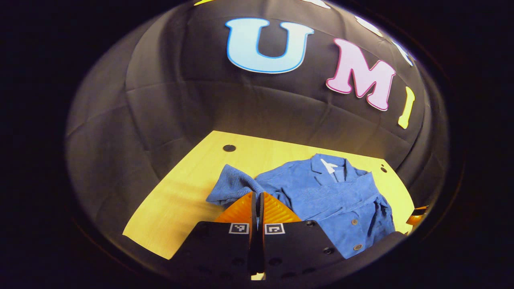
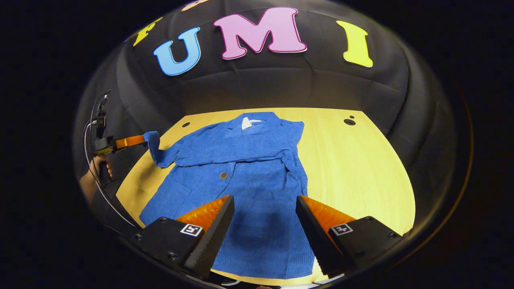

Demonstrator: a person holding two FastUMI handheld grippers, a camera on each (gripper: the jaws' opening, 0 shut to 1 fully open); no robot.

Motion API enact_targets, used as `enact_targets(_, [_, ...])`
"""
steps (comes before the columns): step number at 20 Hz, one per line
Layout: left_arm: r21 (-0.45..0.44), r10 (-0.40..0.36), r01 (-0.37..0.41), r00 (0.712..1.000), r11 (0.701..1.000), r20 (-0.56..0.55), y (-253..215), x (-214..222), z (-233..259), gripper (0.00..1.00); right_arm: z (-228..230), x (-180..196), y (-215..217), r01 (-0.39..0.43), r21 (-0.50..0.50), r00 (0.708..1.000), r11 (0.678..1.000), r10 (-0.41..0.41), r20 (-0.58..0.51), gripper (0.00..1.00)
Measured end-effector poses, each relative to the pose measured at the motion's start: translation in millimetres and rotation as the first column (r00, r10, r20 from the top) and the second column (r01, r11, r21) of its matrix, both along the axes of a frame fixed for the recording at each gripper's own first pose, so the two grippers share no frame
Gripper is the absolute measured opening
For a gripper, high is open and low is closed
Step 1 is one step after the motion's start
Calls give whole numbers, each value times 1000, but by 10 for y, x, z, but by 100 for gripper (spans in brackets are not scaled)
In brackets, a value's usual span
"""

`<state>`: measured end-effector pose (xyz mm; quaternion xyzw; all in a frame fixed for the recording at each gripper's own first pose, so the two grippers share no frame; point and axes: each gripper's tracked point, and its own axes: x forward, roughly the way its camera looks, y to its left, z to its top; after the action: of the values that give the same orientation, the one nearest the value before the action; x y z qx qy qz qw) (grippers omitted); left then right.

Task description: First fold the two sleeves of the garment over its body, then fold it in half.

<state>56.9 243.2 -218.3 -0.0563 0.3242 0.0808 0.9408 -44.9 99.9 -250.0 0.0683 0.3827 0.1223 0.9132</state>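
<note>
On the yellow wooden table (image 2: 361, 168) lies the blue corduroy jacket (image 2: 249, 176), one sleeve already folded across its body. Left gripper (image 1: 257, 200), jaws pinched on the other sleeve's cuff (image 2: 151, 138), holds it lifted at the table's edge. Right gripper (image 2: 265, 212) hovers over the hem, jaws wide.

Bare table (image 2: 353, 168) to your right of the jacket (image 2: 249, 176), open passage there, far edge free too, left gripper (image 2: 138, 140) and lifted sleeve (image 2: 154, 150) block your left side.

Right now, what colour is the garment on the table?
Blue, with a ribbed, corduroy-like texture; the garment shows best in the right gripper view.
</note>
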Motion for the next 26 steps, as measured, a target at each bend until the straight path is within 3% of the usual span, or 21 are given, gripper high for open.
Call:
enact_targets(9, [23, -194, 194, 981, 981, -5, -1173, 616, 105, 0, -56, 51, -340, 24, 21, 1000, 1000, -24, -1, 99])
enact_targets(16, [36, -343, 344, 939, 938, -21, -2137, 998, 51, 0, -82, 83, -633, 55, 33, 998, 998, -55, -4, 99])
enact_targets(26, [27, -488, 490, 871, 871, -63, -3264, 1333, -181, 0, -156, 90, -1063, 115, 25, 993, 993, -115, -18, 99])
